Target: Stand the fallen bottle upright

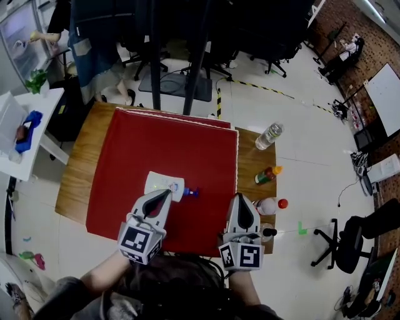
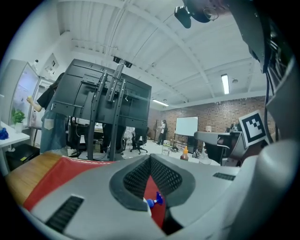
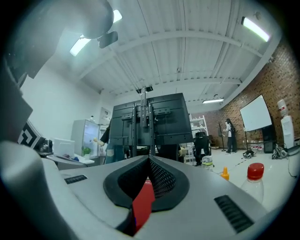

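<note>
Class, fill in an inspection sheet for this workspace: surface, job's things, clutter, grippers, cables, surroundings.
Surface: wooden table, red mat over most of it.
Job's things: white bottle, blue-capped, lying on the mat.
Clutter: clear bottle, orange-capped bottle and red-capped bottle standing on bare wood right of the mat.
Grippers: left gripper and right gripper, fingers shut, empty.
Cables: none seen on the table; yellow-black strip on the floor.
Surroundings: office chair, whiteboard, brick wall.

red cloth (image 1: 169, 156) on wooden table (image 1: 81, 169) | clear bottle (image 1: 269, 135), orange-capped bottle (image 1: 267, 175), red-capped bottle (image 1: 270, 205) along right edge
</note>
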The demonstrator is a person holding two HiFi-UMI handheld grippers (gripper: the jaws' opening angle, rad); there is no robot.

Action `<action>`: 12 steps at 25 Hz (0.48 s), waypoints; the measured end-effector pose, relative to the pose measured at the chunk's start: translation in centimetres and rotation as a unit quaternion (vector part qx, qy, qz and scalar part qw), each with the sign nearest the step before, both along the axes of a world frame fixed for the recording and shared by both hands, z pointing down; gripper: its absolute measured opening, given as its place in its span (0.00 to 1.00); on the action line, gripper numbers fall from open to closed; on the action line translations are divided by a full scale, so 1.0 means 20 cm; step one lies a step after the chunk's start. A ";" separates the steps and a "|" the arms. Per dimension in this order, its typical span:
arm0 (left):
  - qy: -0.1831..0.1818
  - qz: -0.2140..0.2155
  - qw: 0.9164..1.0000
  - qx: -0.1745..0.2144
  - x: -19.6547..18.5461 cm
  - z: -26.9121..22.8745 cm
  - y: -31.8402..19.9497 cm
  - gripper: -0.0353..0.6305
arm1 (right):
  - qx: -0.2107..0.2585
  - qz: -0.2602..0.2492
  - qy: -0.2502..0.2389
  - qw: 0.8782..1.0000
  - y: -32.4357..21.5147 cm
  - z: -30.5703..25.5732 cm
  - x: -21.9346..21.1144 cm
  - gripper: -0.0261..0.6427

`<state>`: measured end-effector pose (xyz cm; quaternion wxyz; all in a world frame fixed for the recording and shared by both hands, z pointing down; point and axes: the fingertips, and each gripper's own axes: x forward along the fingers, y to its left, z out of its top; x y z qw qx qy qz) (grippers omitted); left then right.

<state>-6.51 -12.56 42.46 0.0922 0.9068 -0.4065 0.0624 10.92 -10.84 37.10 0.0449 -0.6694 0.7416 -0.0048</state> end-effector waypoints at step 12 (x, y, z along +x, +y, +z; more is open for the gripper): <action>-0.037 0.027 0.999 -0.015 0.40 0.13 0.08 0.10 | -0.012 -0.039 -0.023 0.999 0.01 0.08 0.28 0.06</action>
